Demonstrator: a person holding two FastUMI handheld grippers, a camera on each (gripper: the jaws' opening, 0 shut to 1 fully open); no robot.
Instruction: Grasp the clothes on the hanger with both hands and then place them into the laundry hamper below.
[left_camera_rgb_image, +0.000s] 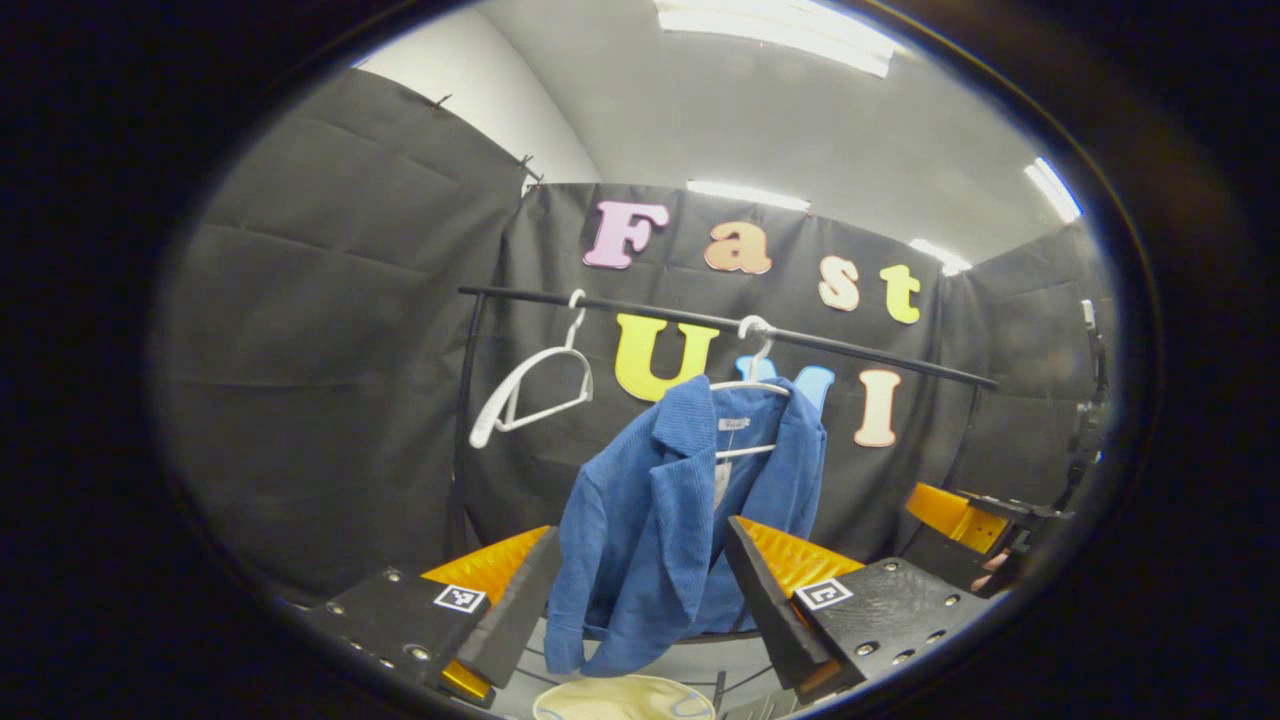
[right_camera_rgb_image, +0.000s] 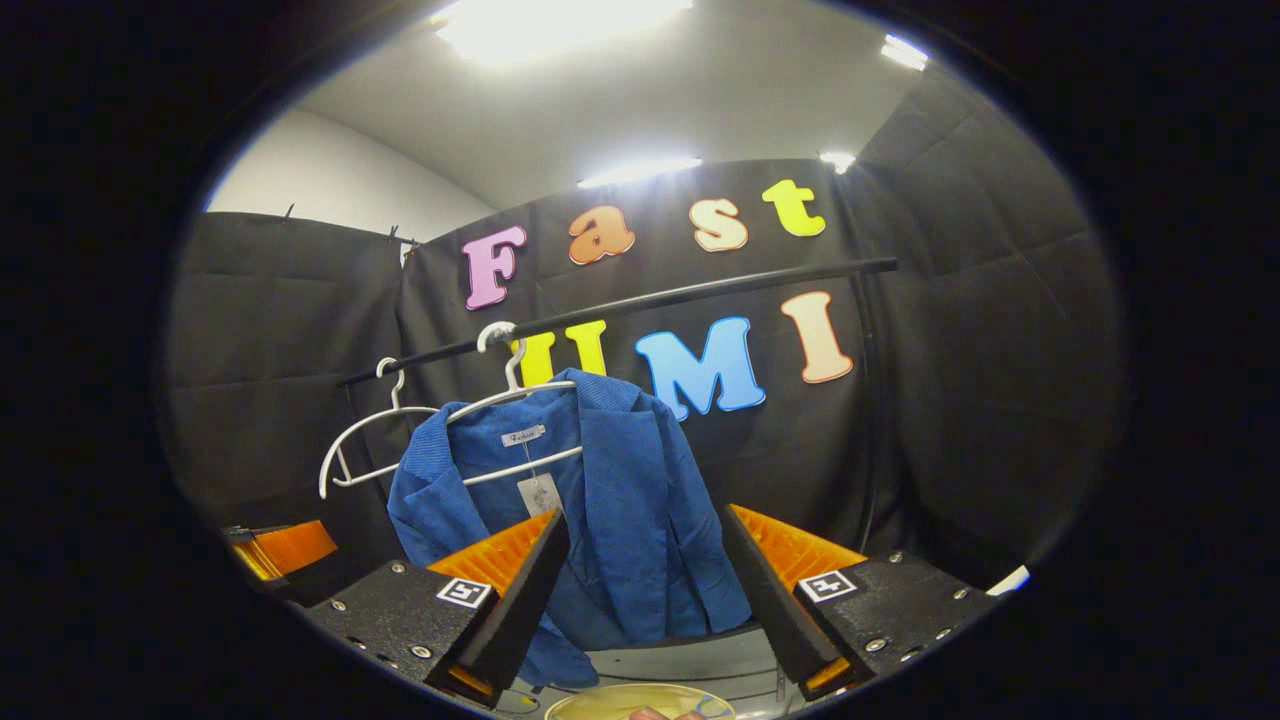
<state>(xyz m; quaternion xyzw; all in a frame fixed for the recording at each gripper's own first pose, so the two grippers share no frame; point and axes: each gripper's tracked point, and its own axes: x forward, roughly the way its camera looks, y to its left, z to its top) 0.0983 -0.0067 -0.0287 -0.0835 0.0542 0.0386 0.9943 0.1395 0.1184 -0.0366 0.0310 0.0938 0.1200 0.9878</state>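
A blue jacket (left_camera_rgb_image: 650, 520) hangs on a white hanger (left_camera_rgb_image: 755, 385) from a black rail (left_camera_rgb_image: 850, 350). In the left gripper view my left gripper (left_camera_rgb_image: 640, 600) stands open with its fingers framing the jacket's lower part, nearer the camera than the cloth. The right gripper view shows the same jacket (right_camera_rgb_image: 610, 510) on its hanger (right_camera_rgb_image: 515, 395), with my right gripper (right_camera_rgb_image: 645, 590) open in front of it. The right gripper (left_camera_rgb_image: 965, 520) also appears at the far right of the left gripper view. The rim of the laundry hamper (left_camera_rgb_image: 625, 697) peeks in below the jacket, seen too as hamper rim (right_camera_rgb_image: 640, 700).
A second, bare white hanger (left_camera_rgb_image: 530, 385) hangs further left on the rail, visible too as hanger (right_camera_rgb_image: 365, 440). The left gripper (right_camera_rgb_image: 285, 545) shows at the left edge of the right gripper view. A rack post (left_camera_rgb_image: 465, 420) stands at the left.
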